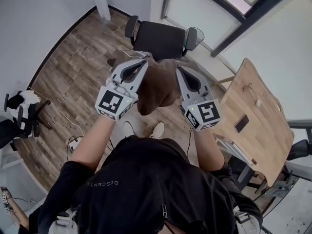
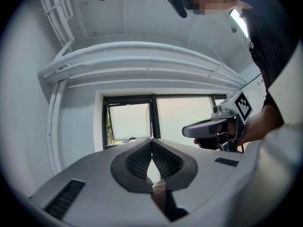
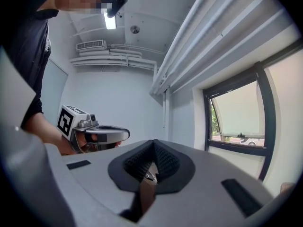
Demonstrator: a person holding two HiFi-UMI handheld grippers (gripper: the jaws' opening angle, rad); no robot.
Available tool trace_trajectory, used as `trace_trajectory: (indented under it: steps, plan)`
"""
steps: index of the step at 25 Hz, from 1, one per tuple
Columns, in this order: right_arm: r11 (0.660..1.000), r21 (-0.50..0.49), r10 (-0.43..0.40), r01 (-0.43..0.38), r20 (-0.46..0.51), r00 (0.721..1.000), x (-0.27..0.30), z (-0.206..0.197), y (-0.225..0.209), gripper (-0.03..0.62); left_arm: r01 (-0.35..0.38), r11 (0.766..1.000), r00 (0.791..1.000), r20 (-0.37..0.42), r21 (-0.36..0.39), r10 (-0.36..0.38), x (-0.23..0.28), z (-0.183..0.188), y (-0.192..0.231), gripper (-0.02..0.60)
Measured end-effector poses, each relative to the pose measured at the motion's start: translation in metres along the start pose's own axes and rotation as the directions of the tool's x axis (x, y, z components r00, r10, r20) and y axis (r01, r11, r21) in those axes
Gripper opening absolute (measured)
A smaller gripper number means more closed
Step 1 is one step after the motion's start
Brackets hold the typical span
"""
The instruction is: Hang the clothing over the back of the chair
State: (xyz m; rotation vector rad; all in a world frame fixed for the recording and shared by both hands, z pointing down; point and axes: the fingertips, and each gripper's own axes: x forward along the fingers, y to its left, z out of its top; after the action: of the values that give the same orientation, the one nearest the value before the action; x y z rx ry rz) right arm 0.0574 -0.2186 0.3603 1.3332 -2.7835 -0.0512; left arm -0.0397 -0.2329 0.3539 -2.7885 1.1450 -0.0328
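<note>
A brown garment (image 1: pixel 157 87) hangs between my two grippers, held up in front of the person. The left gripper (image 1: pixel 142 58) is shut on its upper left edge and the right gripper (image 1: pixel 179 70) on its upper right edge. A black office chair (image 1: pixel 159 39) stands just beyond them on the wood floor, its back towards me. In the left gripper view the jaws meet (image 2: pixel 152 144) with brown cloth (image 2: pixel 159 191) pinched low between them. The right gripper view shows the same: shut jaws (image 3: pixel 153 144) over a brown fold (image 3: pixel 146 192). Both grippers point level.
A wooden table (image 1: pixel 253 89) stands at the right with a dark phone (image 1: pixel 242 123) on it. Another wheeled chair (image 1: pixel 20 112) and floor cables (image 1: pixel 73 141) lie at the left. Windows (image 2: pixel 132 121) run along the wall behind the black chair. The person's shoes (image 1: pixel 158 129) are under the garment.
</note>
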Motion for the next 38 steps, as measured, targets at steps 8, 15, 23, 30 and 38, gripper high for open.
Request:
trace_trajectory:
  steps: [8,15,23,30,38]
  plan:
    - [0.997,0.018,-0.072,0.073,-0.022,0.997,0.008,-0.012,0.02,0.006,0.043,0.999,0.999,-0.002,-0.019,-0.043,-0.024,-0.016,0.019,0.02]
    - [0.994,0.025,-0.103,0.103,-0.023,0.994,0.007,-0.016,0.029,0.005,0.074,0.997,0.997,-0.001,-0.031,-0.075,-0.032,-0.026,0.025,0.02]
    - [0.994,0.034,-0.104,0.105,-0.035,0.994,0.014,-0.024,0.032,0.005,0.079,0.996,0.997,-0.012,-0.029,-0.08,-0.03,-0.033,0.03,0.02]
    - [0.995,0.036,-0.096,0.097,-0.031,0.995,0.019,-0.023,0.033,0.006,0.074,0.997,0.997,-0.015,-0.019,-0.074,-0.032,-0.032,0.032,0.02]
    - [0.995,0.03,-0.092,0.093,-0.034,0.995,0.018,-0.021,0.037,0.005,0.064,0.998,0.998,-0.013,-0.026,-0.064,-0.038,-0.031,0.034,0.02]
